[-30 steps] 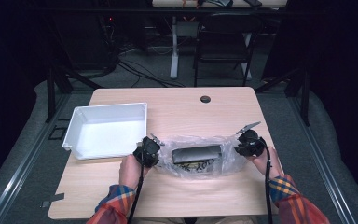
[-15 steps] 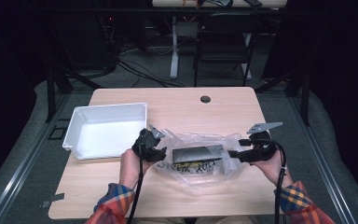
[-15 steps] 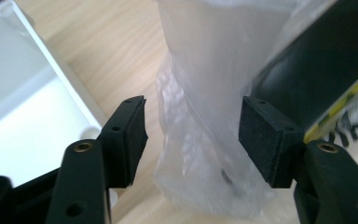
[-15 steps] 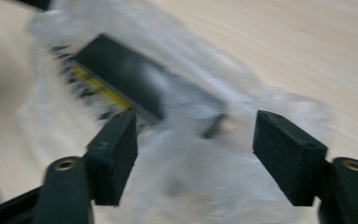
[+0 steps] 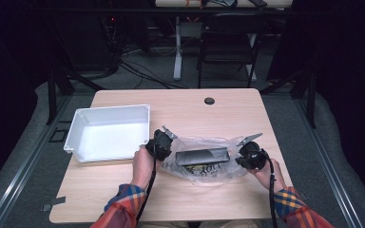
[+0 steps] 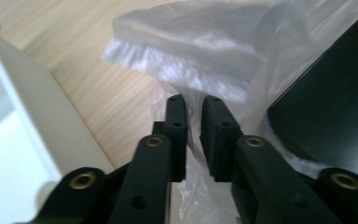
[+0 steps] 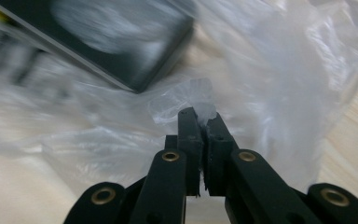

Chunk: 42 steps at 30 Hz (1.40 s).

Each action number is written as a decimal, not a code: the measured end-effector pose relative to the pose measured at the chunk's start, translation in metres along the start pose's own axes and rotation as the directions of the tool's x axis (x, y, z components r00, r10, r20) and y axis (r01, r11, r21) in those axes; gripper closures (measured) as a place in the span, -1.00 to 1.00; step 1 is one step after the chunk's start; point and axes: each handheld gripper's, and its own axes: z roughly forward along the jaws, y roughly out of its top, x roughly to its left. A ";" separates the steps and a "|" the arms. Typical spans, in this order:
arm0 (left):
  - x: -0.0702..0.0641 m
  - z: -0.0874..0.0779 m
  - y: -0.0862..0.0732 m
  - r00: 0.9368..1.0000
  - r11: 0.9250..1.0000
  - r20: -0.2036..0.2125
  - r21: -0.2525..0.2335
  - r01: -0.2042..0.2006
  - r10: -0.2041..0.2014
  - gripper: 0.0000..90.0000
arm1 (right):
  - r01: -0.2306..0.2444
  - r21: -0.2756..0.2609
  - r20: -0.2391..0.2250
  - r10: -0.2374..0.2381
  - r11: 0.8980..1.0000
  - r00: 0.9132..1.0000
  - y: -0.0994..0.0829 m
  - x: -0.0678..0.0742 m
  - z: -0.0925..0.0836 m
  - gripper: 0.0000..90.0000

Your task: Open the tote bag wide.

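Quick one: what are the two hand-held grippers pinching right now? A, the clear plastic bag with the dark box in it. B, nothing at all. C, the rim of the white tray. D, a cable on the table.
A: the left hand-held gripper and the right hand-held gripper have each just closed on film of the clear plastic bag around the dark box; the white tray is untouched.

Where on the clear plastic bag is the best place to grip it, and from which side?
Best by its loose film at the two ends, one gripper from each side. The bag lies flat on the table with a stiff black box in the middle, too wide to pinch. The left gripper and right gripper have just closed on thin film at opposite edges, which looks sound.
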 end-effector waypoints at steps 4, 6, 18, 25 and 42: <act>0.000 0.012 -0.005 0.999 0.997 -0.036 0.066 -0.037 0.039 0.93 | 0.006 0.034 0.065 -0.008 0.999 0.998 -0.003 -0.005 0.009 0.98; 0.001 0.015 -0.007 0.998 0.996 -0.037 0.083 -0.038 0.041 0.93 | 0.006 0.042 0.075 -0.009 0.999 0.997 -0.003 -0.006 0.009 0.98; 0.007 -0.032 -0.007 0.998 1.000 0.054 0.012 0.017 -0.017 0.16 | 0.081 -0.069 -0.047 -0.085 0.994 0.995 0.004 0.006 -0.023 0.36; -0.011 -0.072 -0.015 0.995 0.998 0.100 -0.062 -0.023 0.029 0.03 | 0.107 -0.193 -0.002 -0.109 0.975 0.994 0.018 0.015 -0.047 0.21; -0.011 0.003 -0.030 0.994 0.993 0.112 0.114 -0.029 0.016 0.69 | -0.004 -0.114 0.090 0.015 0.993 0.996 0.039 -0.015 0.030 1.00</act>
